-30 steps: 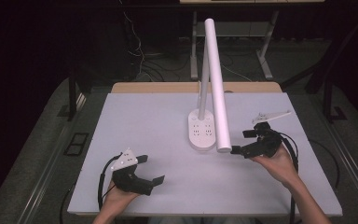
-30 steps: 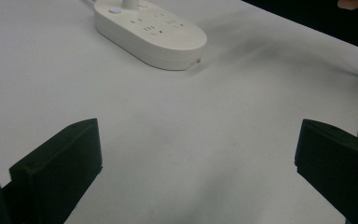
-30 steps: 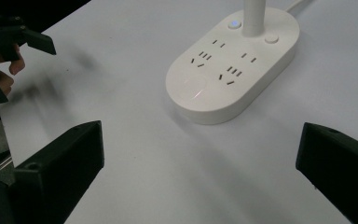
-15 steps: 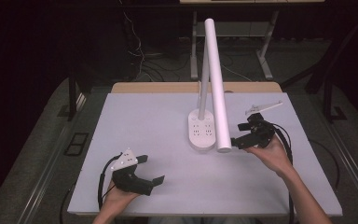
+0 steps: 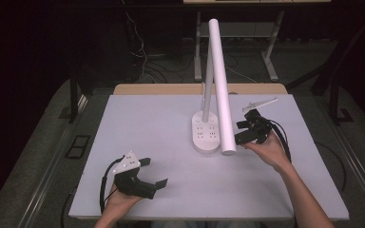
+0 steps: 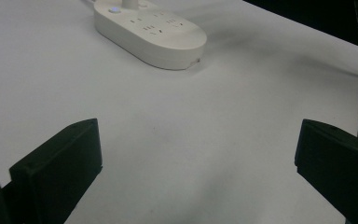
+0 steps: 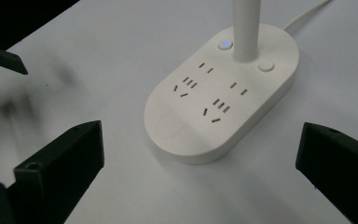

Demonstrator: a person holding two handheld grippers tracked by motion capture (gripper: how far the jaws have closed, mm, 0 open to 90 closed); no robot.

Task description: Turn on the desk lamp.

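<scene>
Counting one lamp point(image 5: 217, 80), two grippers

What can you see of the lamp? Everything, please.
The lamp is white, smooth like plastic. Its oval base lies flat on the table, right of centre, with several sockets on top, a small lit blue button, a plain round button and a white cord leaving the back. A thin stem rises from the base to a long tube head that slopes down toward the person. The open right gripper is close to its lower end; contact unclear.
</scene>
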